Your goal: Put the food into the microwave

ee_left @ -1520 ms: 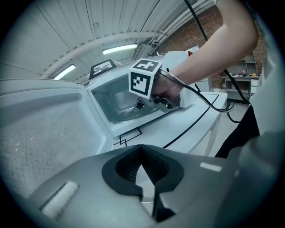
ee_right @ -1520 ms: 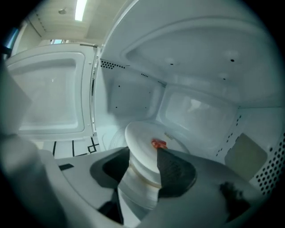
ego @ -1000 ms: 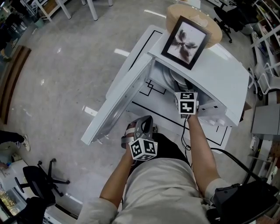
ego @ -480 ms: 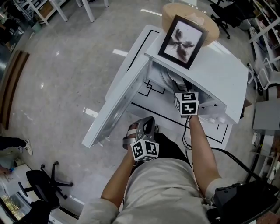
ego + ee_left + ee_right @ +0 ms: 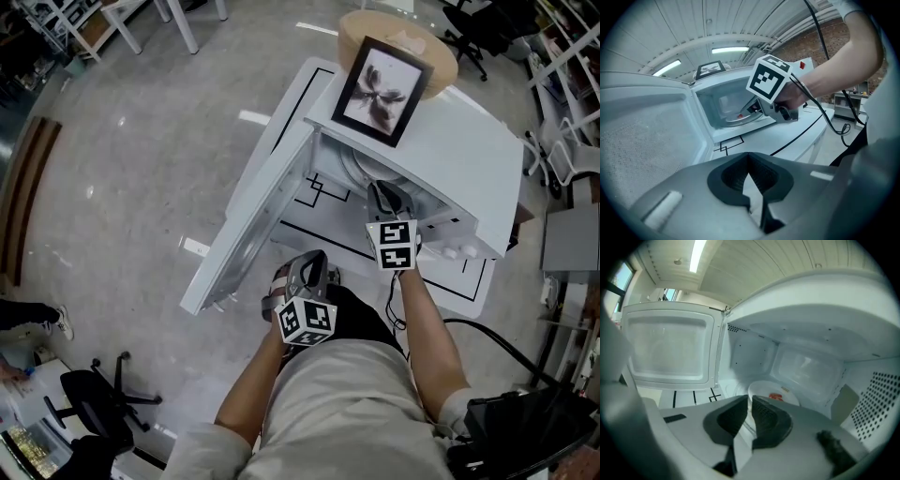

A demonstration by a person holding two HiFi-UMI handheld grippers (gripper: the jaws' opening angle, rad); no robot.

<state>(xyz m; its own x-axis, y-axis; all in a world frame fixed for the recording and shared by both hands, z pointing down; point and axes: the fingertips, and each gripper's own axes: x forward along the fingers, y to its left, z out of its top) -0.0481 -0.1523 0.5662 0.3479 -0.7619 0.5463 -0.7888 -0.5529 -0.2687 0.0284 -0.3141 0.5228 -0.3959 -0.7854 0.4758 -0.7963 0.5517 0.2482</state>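
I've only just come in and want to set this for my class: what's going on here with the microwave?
A person with a gripper in each hand is loading a white microwave, whose door stands wide open. A white plate with some red food already sits inside. The right gripper is at the oven's mouth. Its jaws have just been closing and are nearly together, with nothing between them. The left gripper is held back from the oven, shut and empty. The door is not yet closed.

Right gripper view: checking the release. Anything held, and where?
Nothing. The right hand-held gripper has just been closing, nothing between its jaws; the plate lies free.
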